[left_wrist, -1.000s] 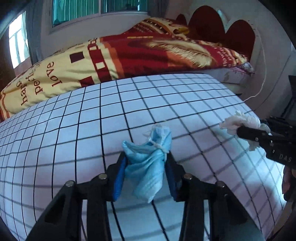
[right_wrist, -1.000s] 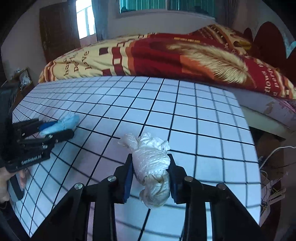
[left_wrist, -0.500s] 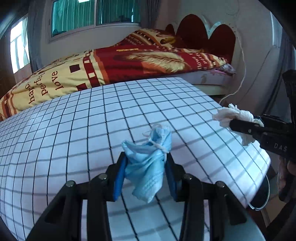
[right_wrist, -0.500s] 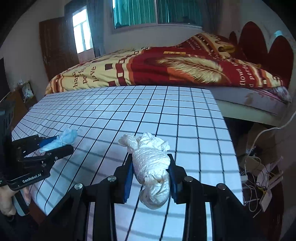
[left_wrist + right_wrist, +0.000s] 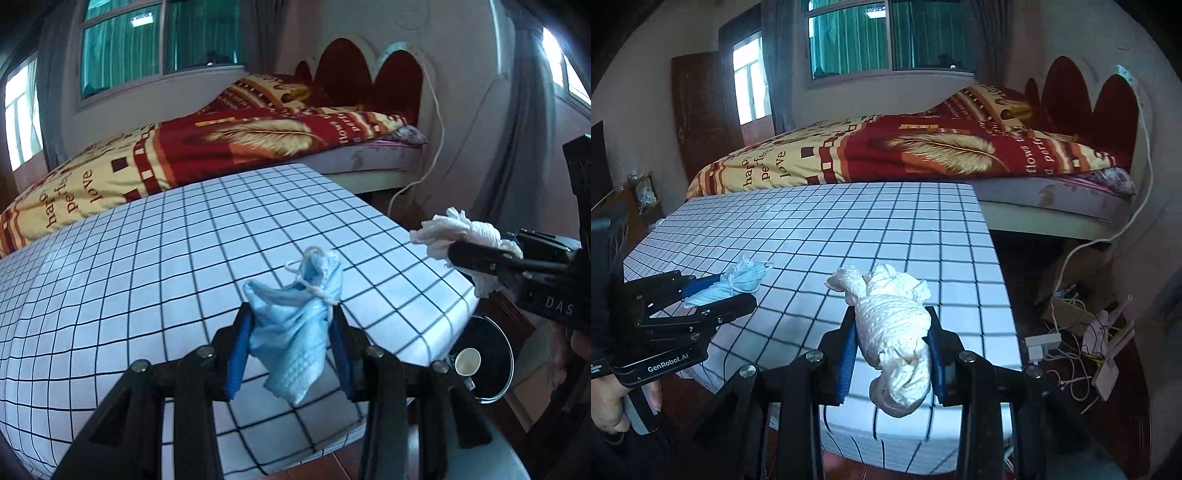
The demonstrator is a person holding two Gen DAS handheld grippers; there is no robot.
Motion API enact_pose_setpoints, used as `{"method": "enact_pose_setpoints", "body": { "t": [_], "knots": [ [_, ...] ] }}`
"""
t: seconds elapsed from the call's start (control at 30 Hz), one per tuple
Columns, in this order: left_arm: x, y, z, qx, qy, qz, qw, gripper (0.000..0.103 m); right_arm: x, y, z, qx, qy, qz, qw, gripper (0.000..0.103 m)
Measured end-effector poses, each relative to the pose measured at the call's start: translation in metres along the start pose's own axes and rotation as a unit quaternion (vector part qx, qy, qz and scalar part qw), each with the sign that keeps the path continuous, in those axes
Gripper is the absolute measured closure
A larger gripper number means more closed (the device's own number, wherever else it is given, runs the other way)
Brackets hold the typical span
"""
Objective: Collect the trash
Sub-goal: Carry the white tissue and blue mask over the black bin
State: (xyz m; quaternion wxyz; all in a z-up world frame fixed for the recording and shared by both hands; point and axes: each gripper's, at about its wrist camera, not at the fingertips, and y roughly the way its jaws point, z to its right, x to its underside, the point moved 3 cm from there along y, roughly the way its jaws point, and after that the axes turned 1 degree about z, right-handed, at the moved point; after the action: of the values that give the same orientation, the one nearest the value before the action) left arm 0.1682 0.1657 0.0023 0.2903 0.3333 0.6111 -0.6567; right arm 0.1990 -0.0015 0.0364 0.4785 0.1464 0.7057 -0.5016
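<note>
Left hand-held gripper [image 5: 291, 347] clamping blue face mask [image 5: 295, 328], right hand-held gripper [image 5: 892, 354] clamping white tissue wad [image 5: 894, 332]

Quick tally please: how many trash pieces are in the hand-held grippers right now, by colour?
Blue: 1, the crumpled face mask in the left hand-held gripper
White: 1, the wadded tissue in the right hand-held gripper
Total: 2, both held above the checked table

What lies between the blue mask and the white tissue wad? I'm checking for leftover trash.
Only bare checked tabletop shows between the blue mask and the white tissue wad, in the right wrist view.
</note>
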Motion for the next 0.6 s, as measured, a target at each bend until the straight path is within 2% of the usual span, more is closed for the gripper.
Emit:
{"method": "enact_pose_setpoints", "body": {
  "t": [0.27,0.6],
  "knots": [
    [0.004,-0.004,0.032,0.015,0.013,0.002,0.9998,0.061,0.029,-0.021,0.027,0.02,0.024,0.001,1.0,0.067],
    [0.008,0.004,0.088,0.064,0.04,0.0,0.9971,0.061,0.053,-0.056,0.069,0.068,0.052,0.007,0.996,0.067]
  ]
}}
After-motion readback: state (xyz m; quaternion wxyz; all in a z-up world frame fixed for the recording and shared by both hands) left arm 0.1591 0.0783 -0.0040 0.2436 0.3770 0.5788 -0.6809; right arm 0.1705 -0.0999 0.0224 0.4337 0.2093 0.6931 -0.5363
